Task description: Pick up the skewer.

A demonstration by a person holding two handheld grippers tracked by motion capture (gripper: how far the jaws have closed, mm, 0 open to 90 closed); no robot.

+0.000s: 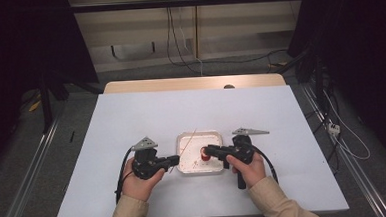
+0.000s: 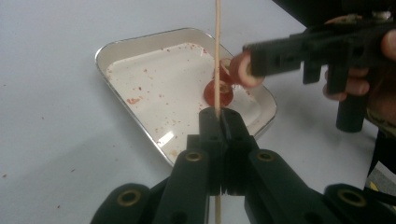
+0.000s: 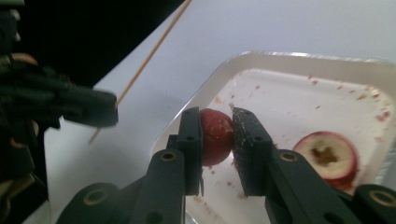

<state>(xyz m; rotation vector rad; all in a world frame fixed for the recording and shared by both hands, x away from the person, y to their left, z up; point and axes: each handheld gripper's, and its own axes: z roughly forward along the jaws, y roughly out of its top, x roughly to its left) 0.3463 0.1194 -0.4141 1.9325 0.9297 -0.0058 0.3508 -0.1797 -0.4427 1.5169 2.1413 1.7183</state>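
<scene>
A thin wooden skewer [image 2: 217, 46] runs up from my left gripper [image 2: 219, 114], whose jaws are shut on it near its lower end. In the high view the left gripper [image 1: 176, 160] sits just left of the small metal tray [image 1: 199, 134], with the skewer [image 1: 188, 144] slanting over the tray's corner. My right gripper [image 3: 218, 126] is shut on a cored red fruit piece [image 3: 215, 133] and holds it just above the tray [image 3: 299, 57]. A second cored fruit piece [image 3: 327, 156] lies in the tray. The held piece [image 2: 240, 70] hangs close to the right of the skewer.
The tray's floor is speckled with red crumbs. It stands on a white sheet [image 1: 131, 116] over a wooden table [image 1: 194, 83]. Cables and dark stands ring the table on the floor.
</scene>
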